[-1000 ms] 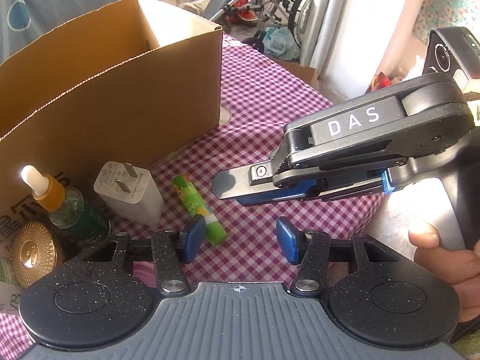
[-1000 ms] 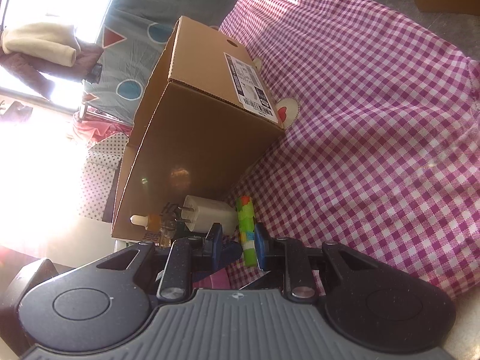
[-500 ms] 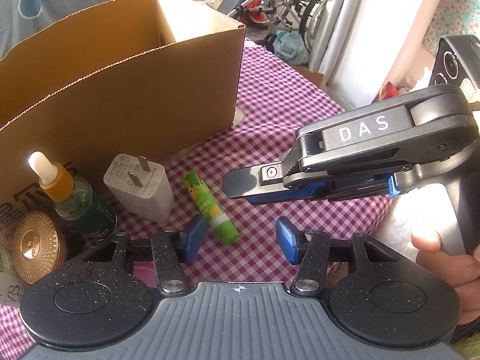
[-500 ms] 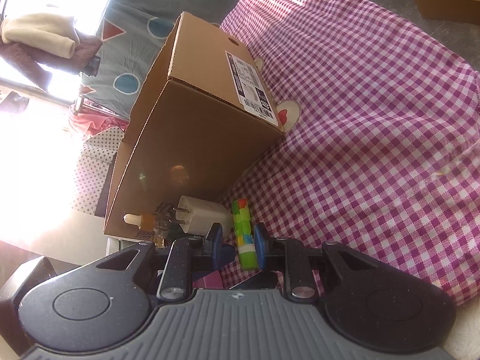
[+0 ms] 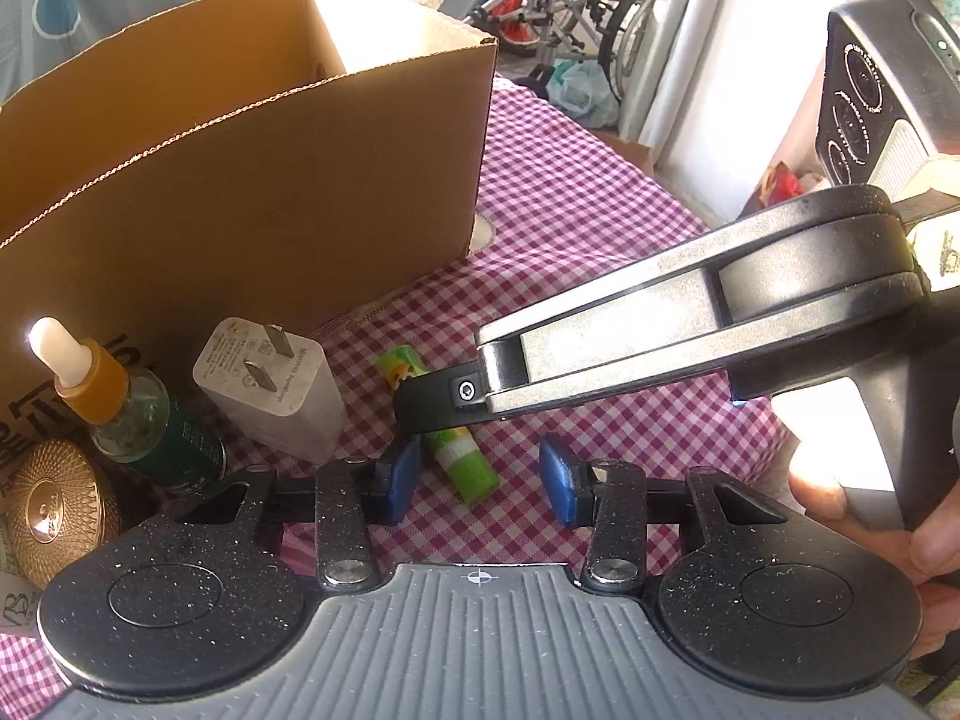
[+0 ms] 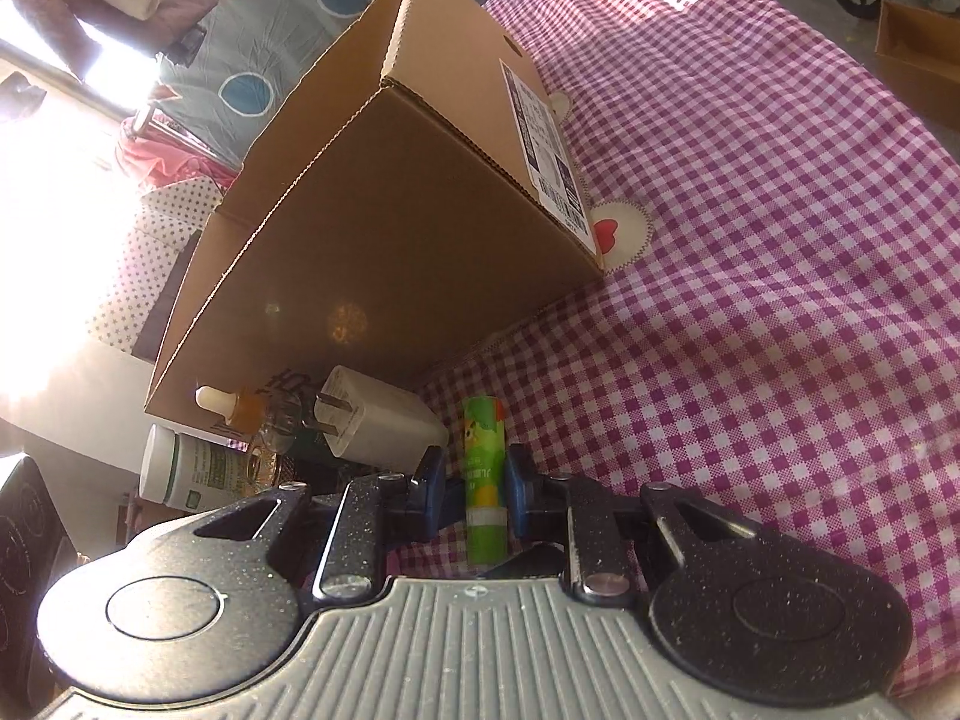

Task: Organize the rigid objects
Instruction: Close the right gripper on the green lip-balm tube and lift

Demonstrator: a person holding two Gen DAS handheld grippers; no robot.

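Right claw [image 6: 477, 483] grips the green glue stick [image 6: 482, 480] lying on the checked cloth beside the cardboard box [image 6: 384, 228]. Left claw [image 5: 474, 483], empty, is closing. Lift straight, clear the white charger [image 6: 375, 426], then carry over the box rim.

Left wrist view: sits low behind its own blue pads, facing down and forward over the checked cloth [image 5: 600, 228], close to the green tube [image 5: 462, 462]; the cardboard box [image 5: 252, 192] fills the far left.
Right wrist view: looks along its own fingers from very near, rolled to one side (the box [image 6: 384, 276] leans across the frame), the tube [image 6: 483, 480] straight ahead.
Shared ground: tube, white charger [image 5: 270, 384] [image 6: 378, 426], dropper bottle [image 5: 114, 414] [image 6: 240, 411], box, cloth [image 6: 750, 300].
Cross-sight: the right gripper [image 5: 420, 414] enters the left view from the right.
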